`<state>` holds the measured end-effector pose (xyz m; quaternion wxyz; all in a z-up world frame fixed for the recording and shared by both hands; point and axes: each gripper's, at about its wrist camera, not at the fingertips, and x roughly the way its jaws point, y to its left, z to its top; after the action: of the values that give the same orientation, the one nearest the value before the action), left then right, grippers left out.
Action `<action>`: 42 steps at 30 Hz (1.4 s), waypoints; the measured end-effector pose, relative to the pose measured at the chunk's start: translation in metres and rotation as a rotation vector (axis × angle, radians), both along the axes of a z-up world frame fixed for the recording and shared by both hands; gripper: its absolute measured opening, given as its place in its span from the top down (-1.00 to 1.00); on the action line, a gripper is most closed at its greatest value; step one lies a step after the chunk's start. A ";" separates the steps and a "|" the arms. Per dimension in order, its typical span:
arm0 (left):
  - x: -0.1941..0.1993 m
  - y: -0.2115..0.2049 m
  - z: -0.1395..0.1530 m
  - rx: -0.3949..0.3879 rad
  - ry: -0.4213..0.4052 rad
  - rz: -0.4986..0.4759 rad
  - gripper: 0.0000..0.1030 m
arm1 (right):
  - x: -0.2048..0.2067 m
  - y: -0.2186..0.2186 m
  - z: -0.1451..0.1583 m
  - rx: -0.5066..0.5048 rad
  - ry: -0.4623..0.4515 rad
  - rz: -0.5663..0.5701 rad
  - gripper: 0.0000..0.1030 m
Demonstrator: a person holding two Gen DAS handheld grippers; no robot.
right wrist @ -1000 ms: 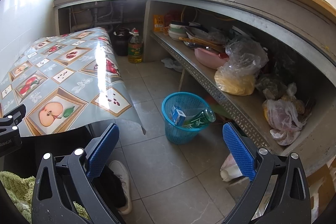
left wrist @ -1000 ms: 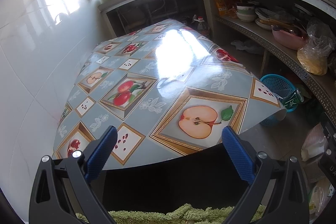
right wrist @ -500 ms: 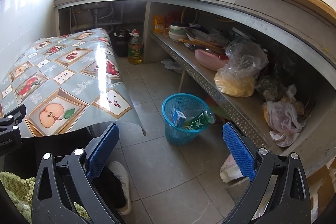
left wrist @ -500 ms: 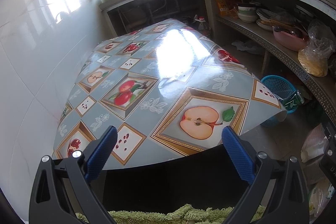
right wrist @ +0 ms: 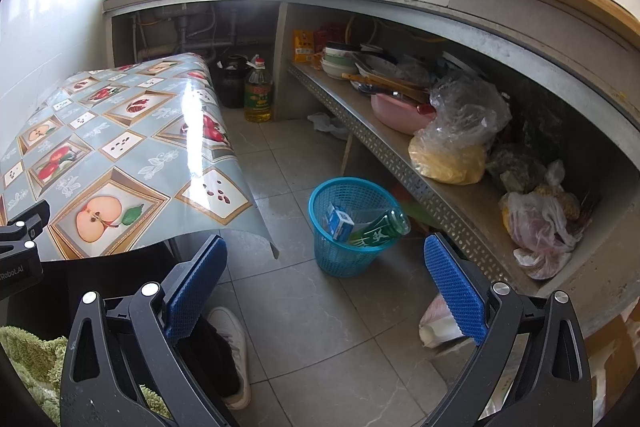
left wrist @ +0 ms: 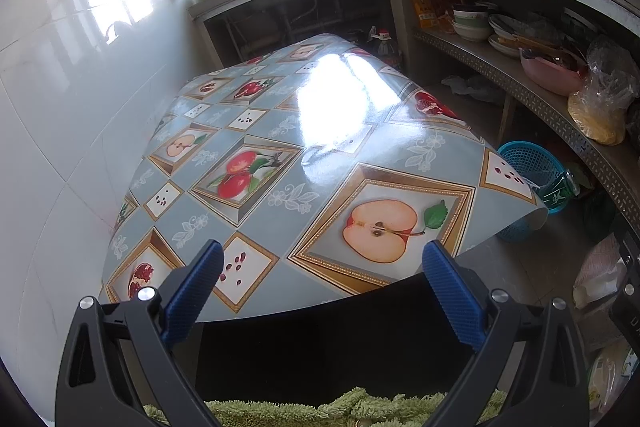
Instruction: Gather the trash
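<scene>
A blue mesh waste basket point(right wrist: 352, 227) stands on the tiled floor between the table and the low shelf. Inside it lie a small blue-and-white carton point(right wrist: 339, 223) and a green bottle point(right wrist: 380, 229). The basket point(left wrist: 532, 167) also shows past the table's right corner in the left wrist view. My right gripper point(right wrist: 324, 283) is open over the floor, short of the basket, holding nothing. My left gripper point(left wrist: 320, 287) is open at the near edge of the table point(left wrist: 280, 155), whose fruit-patterned cloth carries no objects that I can see.
A long low shelf point(right wrist: 400, 155) on the right holds bowls, a pink basin point(right wrist: 400, 115) and plastic bags point(right wrist: 460, 131). An oil bottle point(right wrist: 258, 95) stands on the floor by the counter. A person's white shoe point(right wrist: 232, 339) is near my right gripper. A white bag point(right wrist: 440, 327) lies on the floor.
</scene>
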<state>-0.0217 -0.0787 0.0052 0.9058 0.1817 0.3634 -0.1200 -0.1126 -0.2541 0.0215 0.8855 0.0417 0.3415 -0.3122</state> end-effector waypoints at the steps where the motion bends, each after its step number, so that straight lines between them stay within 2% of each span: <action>1: 0.000 0.000 0.000 0.000 0.000 0.000 -0.89 | 0.000 0.000 0.000 0.001 -0.001 0.000 -0.85; 42: 0.000 0.000 -0.003 0.006 0.024 0.003 -0.89 | 0.001 0.000 0.000 -0.001 0.003 0.005 -0.85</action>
<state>-0.0222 -0.0782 0.0019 0.9011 0.1825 0.3747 -0.1196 -0.1120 -0.2536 0.0218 0.8859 0.0398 0.3427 -0.3101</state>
